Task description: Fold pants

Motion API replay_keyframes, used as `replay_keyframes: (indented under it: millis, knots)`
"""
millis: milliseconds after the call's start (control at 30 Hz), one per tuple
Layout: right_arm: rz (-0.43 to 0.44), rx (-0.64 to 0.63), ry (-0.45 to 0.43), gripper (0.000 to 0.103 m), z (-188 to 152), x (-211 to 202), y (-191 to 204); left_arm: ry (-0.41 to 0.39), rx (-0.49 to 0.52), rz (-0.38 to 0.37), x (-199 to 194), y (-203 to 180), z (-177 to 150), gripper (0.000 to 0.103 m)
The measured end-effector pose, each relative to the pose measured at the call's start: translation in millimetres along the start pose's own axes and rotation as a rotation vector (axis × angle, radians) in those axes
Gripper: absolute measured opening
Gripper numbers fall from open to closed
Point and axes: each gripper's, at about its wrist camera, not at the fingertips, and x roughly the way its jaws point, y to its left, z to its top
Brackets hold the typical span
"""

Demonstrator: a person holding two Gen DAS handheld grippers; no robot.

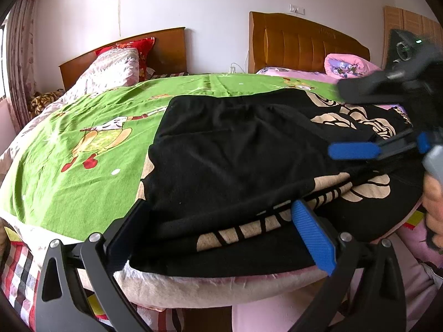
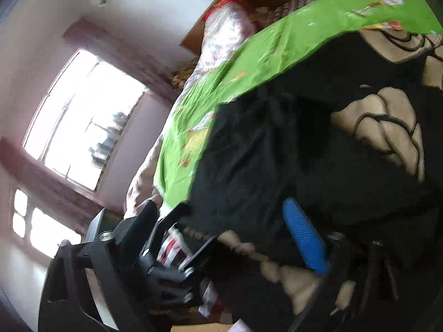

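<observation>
Black soft-fabric pants [image 1: 235, 149] lie folded flat on a black blanket with beige flower and stripe pattern [image 1: 368, 191], which sits on the bed over a bright green cartoon-print sheet [image 1: 91, 127].

My left gripper [image 1: 221, 235] is at the near edge of the bed, jaws wide apart. The black finger [image 1: 127, 235] is at the pants' left edge and the blue ribbed pad [image 1: 314, 238] is on the right; the near hem and blanket edge sit between them, and nothing is pinched.

My right gripper [image 1: 357, 119] comes in from the right side, above the pants' right portion. Jaws are spread wide: black finger [image 1: 360, 88] above, blue pad [image 1: 354, 150] below, with no cloth between them in the left wrist view. The right wrist view is motion-blurred and rolled, and shows the same blue pad [image 2: 304, 235] over dark fabric. I can't tell if it touches.

My bare hand [image 1: 434, 210] is at the right frame edge.

Behind are two brown wooden headboards [image 1: 301, 41], a red patterned pillow [image 1: 138, 49] and a pink cartoon quilt [image 1: 349, 65].

No readable text, brand or label anywhere; the prints are pictures only.
</observation>
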Motion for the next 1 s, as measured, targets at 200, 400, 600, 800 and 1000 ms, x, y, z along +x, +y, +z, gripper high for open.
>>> replay_keyframes:
  millis: [200, 400, 600, 800, 1000]
  knots:
    - [-0.283, -0.009, -0.311, 0.093, 31, -70, -12, -0.002, 0.001, -0.002, 0, 0, 0, 0.102]
    - [-0.160, -0.007, -0.287, 0.094, 17, -86, -13, -0.002, -0.003, 0.001, 1, 0, 0, 0.102]
    - [-0.201, -0.029, -0.070, 0.093, 7, -47, -21, 0.009, 0.000, -0.001, 1, 2, 1, 0.102]
    - [-0.227, -0.027, -0.244, 0.094, 8, -110, -23, 0.044, 0.004, 0.018, 1, 0, 7, 0.102]
    - [-0.332, 0.053, -0.544, 0.095, -26, -244, -65, -0.100, -0.017, -0.036, -47, -19, 30, 0.101]
